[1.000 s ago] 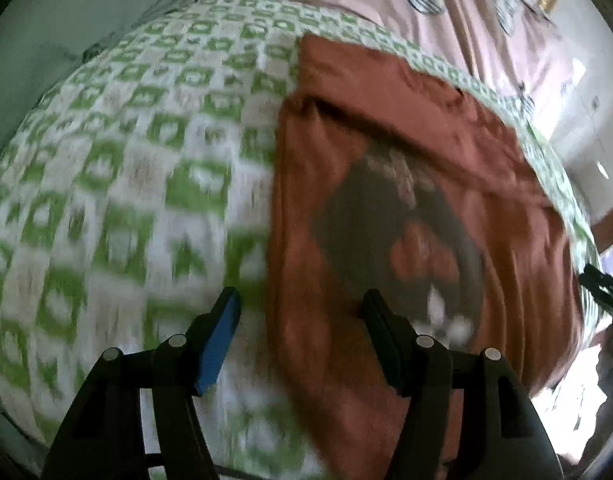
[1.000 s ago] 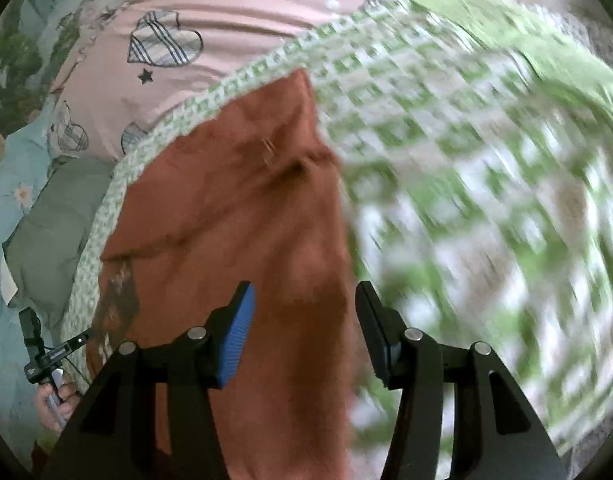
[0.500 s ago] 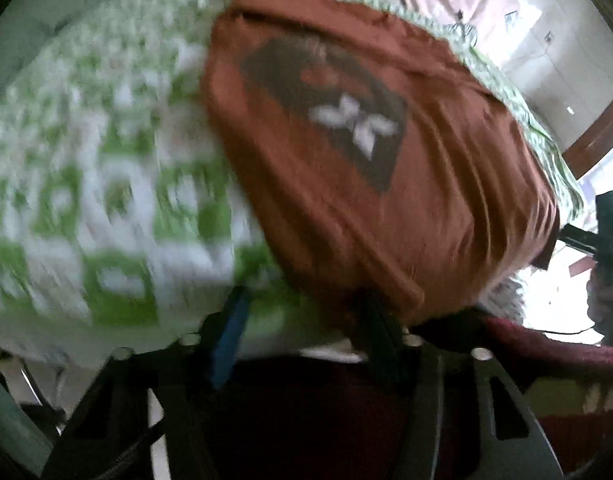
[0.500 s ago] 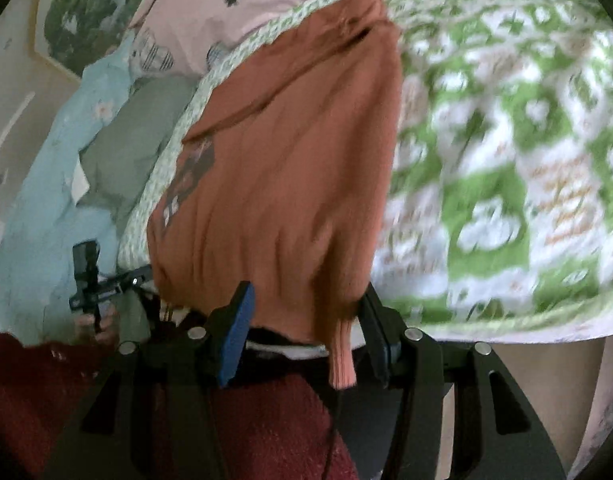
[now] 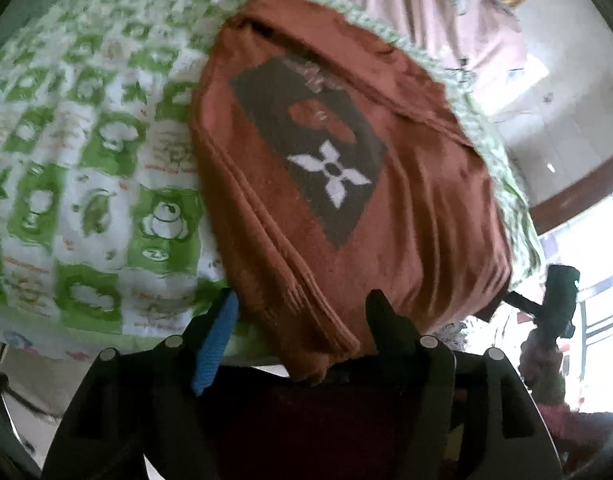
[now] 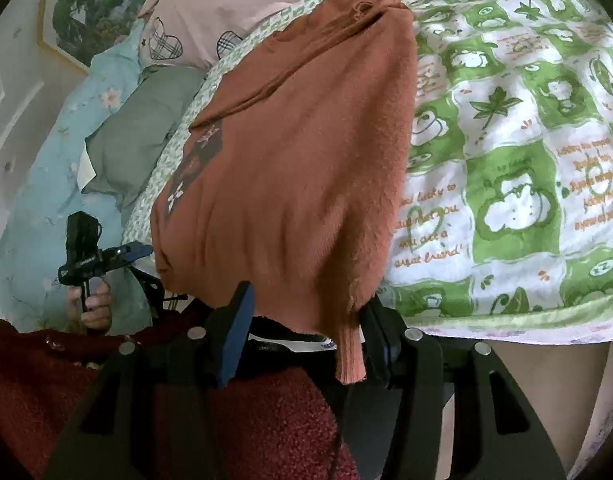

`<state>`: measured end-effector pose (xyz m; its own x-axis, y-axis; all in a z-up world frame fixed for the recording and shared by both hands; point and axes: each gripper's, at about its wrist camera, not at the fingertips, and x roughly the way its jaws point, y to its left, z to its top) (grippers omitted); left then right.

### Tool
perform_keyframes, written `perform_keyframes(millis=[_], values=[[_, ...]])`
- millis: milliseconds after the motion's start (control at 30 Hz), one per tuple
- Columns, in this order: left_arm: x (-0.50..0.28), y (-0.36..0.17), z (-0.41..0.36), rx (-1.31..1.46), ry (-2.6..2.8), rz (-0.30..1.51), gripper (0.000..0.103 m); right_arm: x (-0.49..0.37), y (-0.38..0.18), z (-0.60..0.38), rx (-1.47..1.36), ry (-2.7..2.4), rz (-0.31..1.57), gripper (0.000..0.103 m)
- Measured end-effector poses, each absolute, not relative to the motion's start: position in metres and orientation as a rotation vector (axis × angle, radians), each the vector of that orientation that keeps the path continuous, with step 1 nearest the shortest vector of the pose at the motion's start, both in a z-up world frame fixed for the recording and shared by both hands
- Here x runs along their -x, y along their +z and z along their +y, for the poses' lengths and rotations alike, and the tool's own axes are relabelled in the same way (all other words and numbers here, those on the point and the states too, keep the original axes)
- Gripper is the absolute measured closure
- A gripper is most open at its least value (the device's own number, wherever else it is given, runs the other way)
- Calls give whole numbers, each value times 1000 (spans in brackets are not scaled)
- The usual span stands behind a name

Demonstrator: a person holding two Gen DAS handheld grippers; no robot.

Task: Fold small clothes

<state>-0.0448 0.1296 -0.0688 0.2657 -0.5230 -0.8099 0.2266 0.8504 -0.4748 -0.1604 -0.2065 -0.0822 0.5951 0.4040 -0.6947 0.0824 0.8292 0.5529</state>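
A rust-orange sweater [image 5: 406, 208] with a dark diamond patch and white flower lies on a green-and-white checked blanket [image 5: 98, 184], its hem hanging over the near edge. My left gripper [image 5: 302, 320] is open at the sweater's near left hem corner, which lies between its jaws. In the right wrist view the same sweater [image 6: 298, 168] hangs over the edge, a ribbed cuff [image 6: 348, 356] dangling. My right gripper [image 6: 306, 312] is open with the hem between its jaws. The left gripper [image 6: 106, 256] shows at far left there.
The checked blanket [image 6: 526, 168] spreads to the right. A pink pillow with hearts [image 6: 234, 4], a grey-green pillow [image 6: 142, 128] and a light blue quilt [image 6: 38, 216] lie behind. A dark red fleece garment [image 6: 246, 420] is below the grippers.
Both grippers have drawn back from over the sweater's middle to its near hem at the bed edge. They stayed open throughout. The motion blur has gone.
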Motion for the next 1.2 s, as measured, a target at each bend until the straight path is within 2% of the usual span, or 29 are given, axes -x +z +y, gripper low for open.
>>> perform_keyframes(millis=[133, 200, 267, 300, 500, 633, 733, 800, 833, 867, 900, 933, 1100, 1200], values=[[31, -83, 110, 252, -404, 1248, 41, 158, -80, -202, -560, 187, 938, 48], [33, -83, 111, 215, -381, 1238, 53, 156, -79, -200, -543, 181, 946, 48], [36, -83, 121, 202, -396, 1233, 79, 155, -78, -198, -523, 183, 951, 48], [38, -85, 134, 225, -407, 1242, 84, 155, -78, -198, -521, 186, 951, 48], [42, -85, 181, 333, -439, 1205, 84, 152, -81, -205, -554, 219, 956, 48], [37, -85, 167, 371, -538, 1203, 45, 152, -80, -204, -549, 229, 968, 48], [37, -91, 149, 339, -571, 1228, 44, 151, -81, -204, -565, 242, 969, 48], [38, -92, 142, 308, -579, 1214, 46, 151, -82, -204, -577, 251, 955, 48], [38, -92, 142, 292, -581, 1207, 54, 152, -82, -203, -574, 251, 949, 50], [37, -92, 143, 269, -572, 1201, 75, 152, -83, -202, -566, 247, 940, 54], [37, -94, 146, 256, -568, 1200, 88, 153, -83, -201, -555, 247, 937, 71], [36, -96, 149, 250, -562, 1207, 97, 153, -84, -200, -550, 251, 944, 91], [39, -93, 157, 268, -591, 1173, 97, 155, -82, -196, -549, 271, 940, 94], [47, -74, 161, 306, -622, 1103, 98, 161, -67, -200, -607, 307, 852, 95]])
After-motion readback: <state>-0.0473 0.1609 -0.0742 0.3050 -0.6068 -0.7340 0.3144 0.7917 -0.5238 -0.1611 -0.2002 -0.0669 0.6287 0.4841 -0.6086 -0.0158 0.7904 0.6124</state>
